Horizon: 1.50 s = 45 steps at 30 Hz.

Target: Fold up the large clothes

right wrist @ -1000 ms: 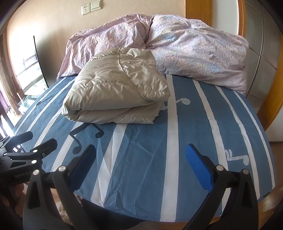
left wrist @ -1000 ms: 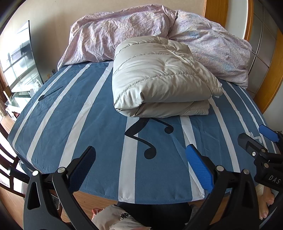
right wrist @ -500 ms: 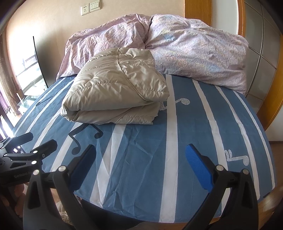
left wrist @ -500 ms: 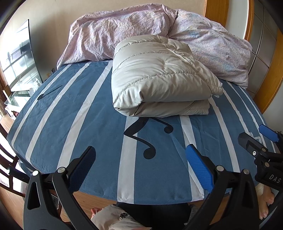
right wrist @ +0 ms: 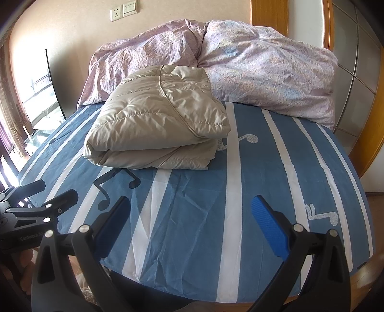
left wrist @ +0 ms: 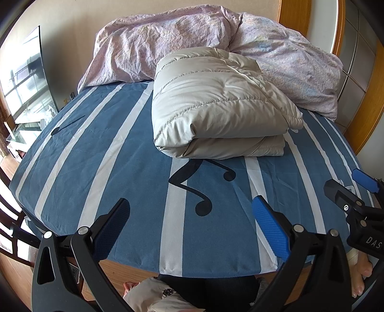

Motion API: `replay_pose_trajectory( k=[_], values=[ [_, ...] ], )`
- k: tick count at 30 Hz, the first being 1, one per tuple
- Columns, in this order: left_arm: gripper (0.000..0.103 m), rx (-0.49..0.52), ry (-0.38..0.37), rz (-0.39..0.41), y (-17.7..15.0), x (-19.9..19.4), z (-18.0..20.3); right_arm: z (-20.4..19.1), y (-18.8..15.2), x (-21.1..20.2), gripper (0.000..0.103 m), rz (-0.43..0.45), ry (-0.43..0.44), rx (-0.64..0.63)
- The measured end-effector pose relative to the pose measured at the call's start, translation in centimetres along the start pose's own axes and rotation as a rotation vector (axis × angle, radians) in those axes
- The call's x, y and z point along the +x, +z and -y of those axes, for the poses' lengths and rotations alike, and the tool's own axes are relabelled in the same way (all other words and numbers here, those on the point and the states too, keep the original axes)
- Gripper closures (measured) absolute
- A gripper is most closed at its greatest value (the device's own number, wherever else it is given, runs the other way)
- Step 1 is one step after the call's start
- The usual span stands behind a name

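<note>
**Status: Garment Folded, Both Grippers Withdrawn**

The bed sheet point(left wrist: 134, 153) — blue with white stripes and black music notes — fills the frame, with a crumpled lilac duvet point(right wrist: 264, 72) heaped along the headboard end. A wall socket point(right wrist: 116, 14) is visible above it in the right wrist view.

Locate the puffer jacket point(left wrist: 216, 105). It lies on the sheet as a compact folded bundle, its far edge touching the duvet, well apart from both tools.

Check the tools. Your left gripper point(left wrist: 189, 216) hangs over the near edge of the bed with its jaws spread wide and nothing between them. Your right gripper point(right wrist: 189, 213) shows the same condition — jaws apart, empty.

Compare with the frames from the last second: almost nothing has changed. The jacket holds its shape without springing open, and both grippers stay at the foot of the bed; the view shifts only slightly.

Judgement: the fold appears complete and stable. Puffy fabric may slowly relax, so confirm that the top layer stays seated before you treat the task as finished.
</note>
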<state>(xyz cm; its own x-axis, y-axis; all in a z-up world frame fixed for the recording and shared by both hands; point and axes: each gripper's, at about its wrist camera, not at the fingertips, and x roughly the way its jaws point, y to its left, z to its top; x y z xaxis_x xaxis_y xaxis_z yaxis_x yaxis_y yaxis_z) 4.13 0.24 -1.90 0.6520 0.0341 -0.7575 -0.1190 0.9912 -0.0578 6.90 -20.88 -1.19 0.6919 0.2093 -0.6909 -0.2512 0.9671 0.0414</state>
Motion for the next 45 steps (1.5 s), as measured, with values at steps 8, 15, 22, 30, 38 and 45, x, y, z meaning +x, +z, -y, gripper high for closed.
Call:
replay_pose_trajectory(
  k=[8, 15, 22, 30, 38, 45],
  values=[
    [0.001, -0.004, 0.001, -0.002, 0.00, 0.07, -0.07, 0.05, -0.05, 0.01, 0.002, -0.001, 0.001, 0.001],
    [0.001, -0.005, 0.001, -0.001, 0.02, 0.06, -0.11, 0.02, -0.11, -0.01, 0.002, 0.000, 0.000, 0.000],
    [0.001, -0.015, 0.004, -0.001, -0.06, 0.10, -0.43, -0.34, 0.19, 0.02, 0.002, 0.006, 0.008, -0.009],
    [0.001, -0.019, 0.005, -0.002, -0.04, 0.14, -0.58, -0.36, 0.18, -0.01, 0.002, 0.007, 0.007, -0.008],
    [0.001, -0.020, 0.007, -0.002, -0.07, 0.10, -0.64, -0.54, 0.26, 0.05, 0.002, 0.007, 0.007, -0.006],
    [0.001, -0.020, 0.007, -0.002, -0.02, 0.10, -0.63, -0.64, 0.28, 0.09, 0.002, 0.009, 0.008, -0.008]
  ],
)
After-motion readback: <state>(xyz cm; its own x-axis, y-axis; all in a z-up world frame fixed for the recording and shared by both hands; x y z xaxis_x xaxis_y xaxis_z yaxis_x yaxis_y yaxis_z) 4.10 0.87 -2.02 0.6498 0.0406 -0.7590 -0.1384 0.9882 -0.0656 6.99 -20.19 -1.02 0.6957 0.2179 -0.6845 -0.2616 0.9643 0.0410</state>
